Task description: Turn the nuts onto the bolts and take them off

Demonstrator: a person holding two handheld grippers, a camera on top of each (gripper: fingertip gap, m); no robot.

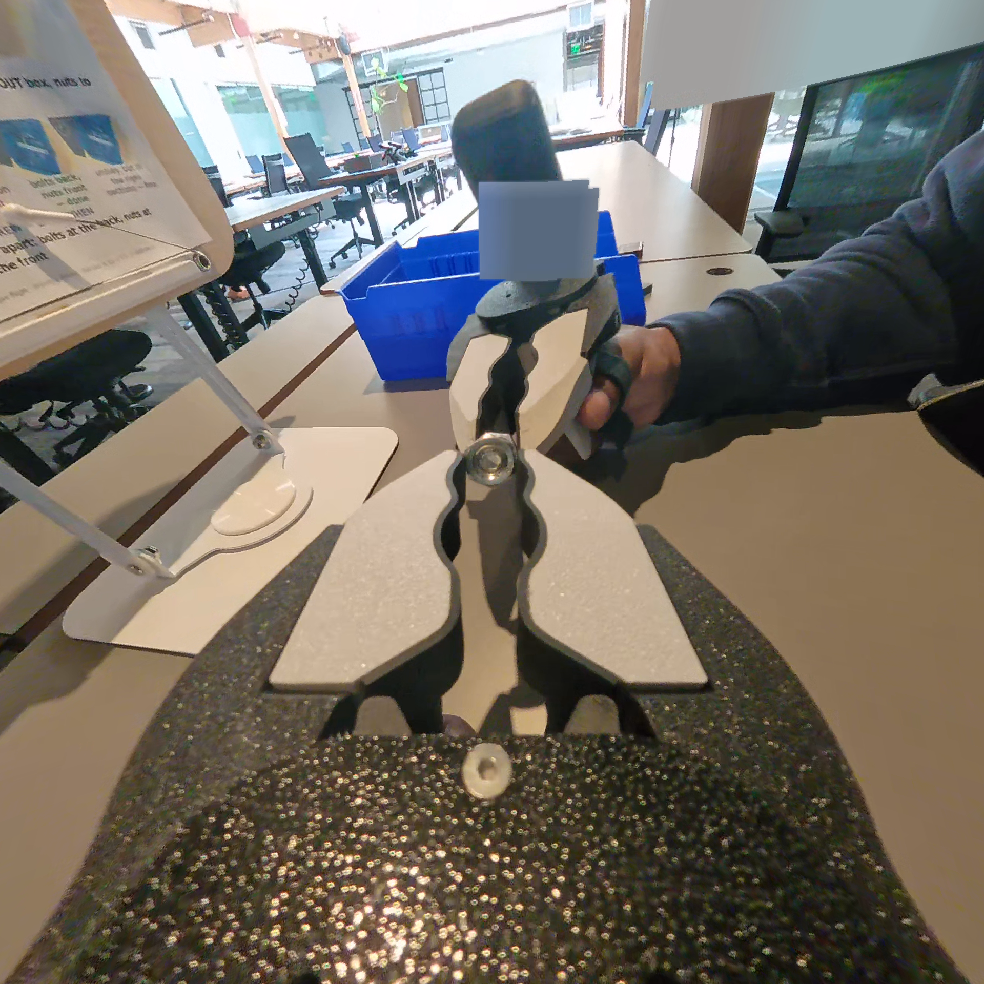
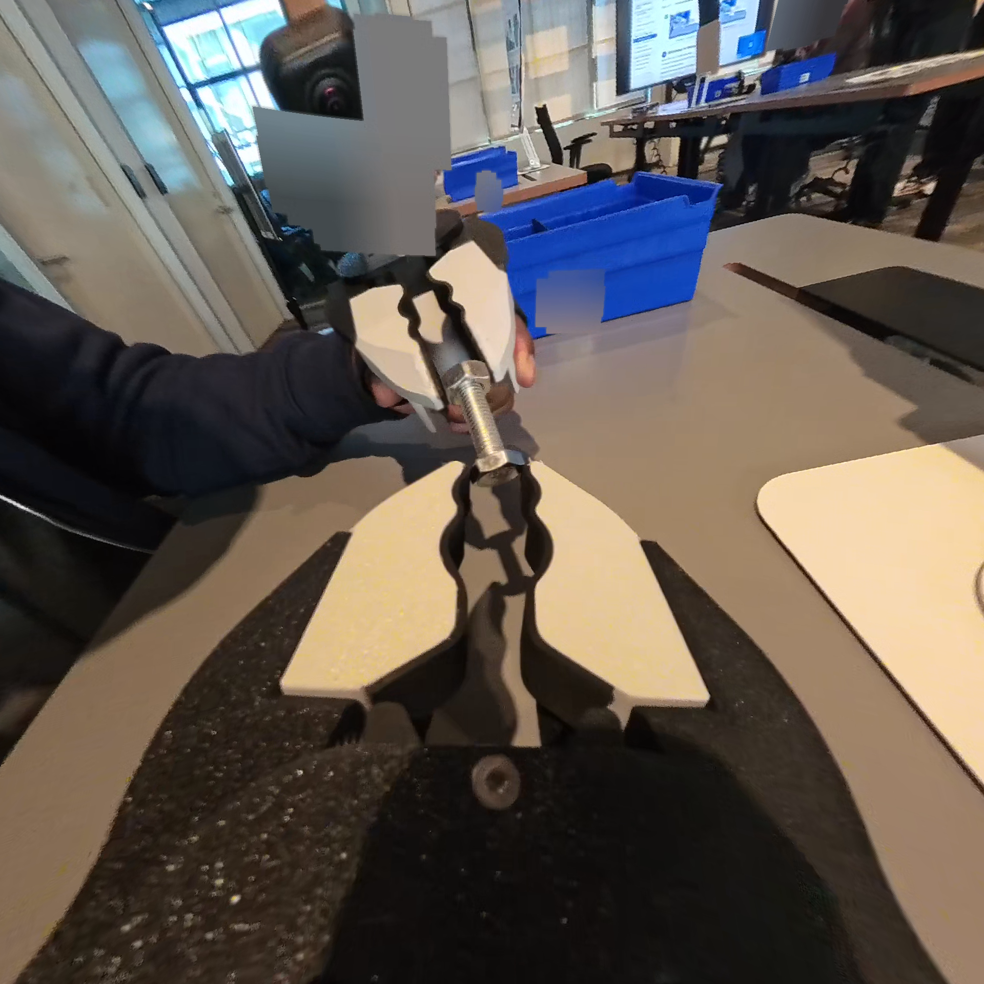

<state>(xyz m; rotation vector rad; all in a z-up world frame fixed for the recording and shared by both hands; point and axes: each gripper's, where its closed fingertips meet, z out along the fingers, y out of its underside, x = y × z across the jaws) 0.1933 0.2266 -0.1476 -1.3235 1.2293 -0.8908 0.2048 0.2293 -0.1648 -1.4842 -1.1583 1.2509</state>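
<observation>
Right now the bolt (image 2: 477,420) spans straight between my two tools: my right gripper (image 2: 498,471) pinches its hex head, while my left gripper (image 1: 489,462) clamps the nut (image 2: 468,379) at the far end (axis along both fingers), above the table (image 2: 665,404).

Printed lines of dark text stand on a white instruction sheet (image 1: 80,160) fixed to a tilted wooden board (image 1: 213,175) at the upper left of the left wrist view, with two small blue photographs above short captions (the sheet's outer lines run out of the picture). In the right wrist view, a lit monitor (image 2: 665,42) at the far desks shows a page of text with blue pictures, too small to read.
</observation>
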